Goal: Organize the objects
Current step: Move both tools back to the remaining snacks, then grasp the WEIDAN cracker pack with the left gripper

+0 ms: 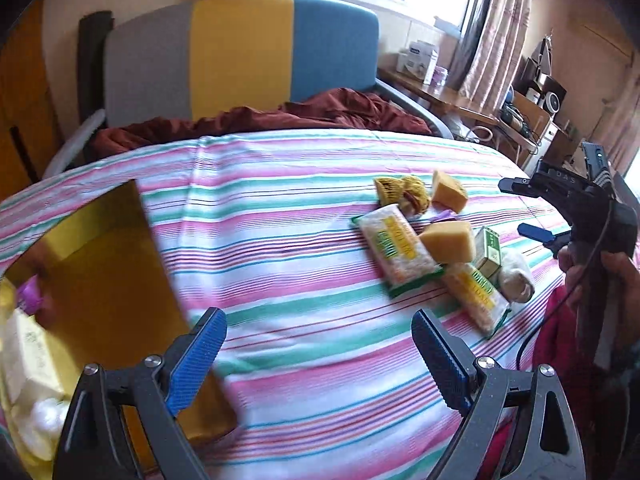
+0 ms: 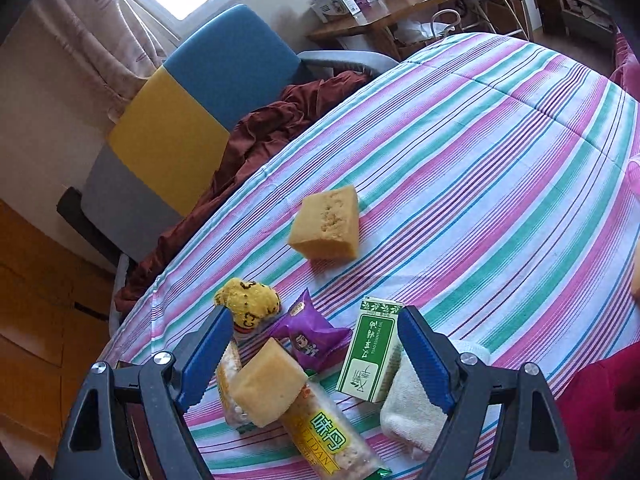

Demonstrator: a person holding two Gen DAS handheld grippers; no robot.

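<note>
Scattered snack packets and yellow sponge blocks [image 2: 326,229] lie clustered on the pink-and-green striped bedspread [image 1: 304,280], well apart from the open yellow cardboard box [image 1: 108,280] at its left. Left gripper [image 1: 318,356] hangs spread and empty. Right gripper [image 2: 316,354], parted, hovers over a green carton [image 2: 370,350].

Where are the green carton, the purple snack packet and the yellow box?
green carton [image 2: 370,354], right wrist view, middle of its printed front.
purple snack packet [image 2: 310,338], right wrist view, centre of the wrapper.
yellow box [image 1: 108,280], left wrist view, its inner wall.
</note>
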